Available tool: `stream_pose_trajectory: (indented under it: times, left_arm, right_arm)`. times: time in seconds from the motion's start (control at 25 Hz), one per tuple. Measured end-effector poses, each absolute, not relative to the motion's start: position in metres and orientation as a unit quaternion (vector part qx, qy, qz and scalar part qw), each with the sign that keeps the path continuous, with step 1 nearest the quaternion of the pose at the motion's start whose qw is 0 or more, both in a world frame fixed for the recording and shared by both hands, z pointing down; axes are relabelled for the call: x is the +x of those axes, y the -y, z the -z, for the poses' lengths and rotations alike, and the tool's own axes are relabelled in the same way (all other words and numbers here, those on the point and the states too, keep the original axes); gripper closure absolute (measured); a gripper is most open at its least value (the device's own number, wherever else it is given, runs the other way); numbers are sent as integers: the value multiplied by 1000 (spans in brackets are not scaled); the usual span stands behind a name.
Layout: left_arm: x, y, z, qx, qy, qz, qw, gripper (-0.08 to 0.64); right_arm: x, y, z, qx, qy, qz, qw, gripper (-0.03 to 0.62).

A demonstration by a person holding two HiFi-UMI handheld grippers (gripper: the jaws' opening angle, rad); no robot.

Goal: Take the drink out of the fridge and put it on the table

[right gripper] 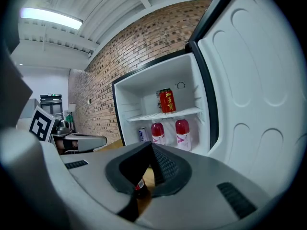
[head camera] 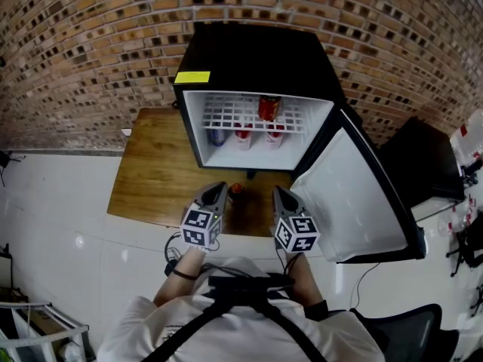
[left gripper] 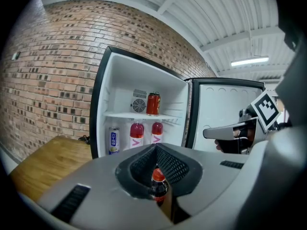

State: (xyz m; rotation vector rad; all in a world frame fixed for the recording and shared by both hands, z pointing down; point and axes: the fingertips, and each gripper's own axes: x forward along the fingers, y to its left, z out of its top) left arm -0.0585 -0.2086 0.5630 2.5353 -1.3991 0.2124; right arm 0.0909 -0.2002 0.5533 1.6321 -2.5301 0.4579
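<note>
1. On the wooden table (head camera: pixel 151 176), at 6 o'clock from the open fridge (head camera: pixel 256 55), the drink bottle (head camera: pixel 237 190) stands upright and outside the fridge. It has a red cap and dark liquid.
2. At 9 o'clock of the bottle, just beside it, is the left gripper (head camera: pixel 218 190). Its 2 jaws are pressed together with nothing between them. I cannot tell whether it touches the bottle. In the left gripper view the bottle shows through the gap below the joined tips.
3. At 3 o'clock of the bottle, slightly further off, is the right gripper (head camera: pixel 278 193). Its jaws are also pressed together and empty.
4. Inside the fridge, 1 red can (head camera: pixel 269 108) stands on the wire shelf (head camera: pixel 226 115). Below it are 2 red-topped bottles (head camera: pixel 243 133), with a blue-and-white can (head camera: pixel 216 136) at their 9 o'clock.
5. The fridge door (head camera: pixel 355 194) hangs open toward 4 o'clock, showing its white inner face.
6. A yellow sticker (head camera: pixel 192 77) lies on the fridge top, and a brick wall (head camera: pixel 90 29) stands at 12 o'clock.
</note>
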Motion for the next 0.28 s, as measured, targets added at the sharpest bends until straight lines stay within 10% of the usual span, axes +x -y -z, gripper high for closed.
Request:
stream_pose_trajectory:
  times: [0.28]
  left_arm:
    - [-58, 213, -563, 866, 479, -73, 120, 558]
  right_arm:
    - [90, 205, -553, 535, 831, -148, 48, 584]
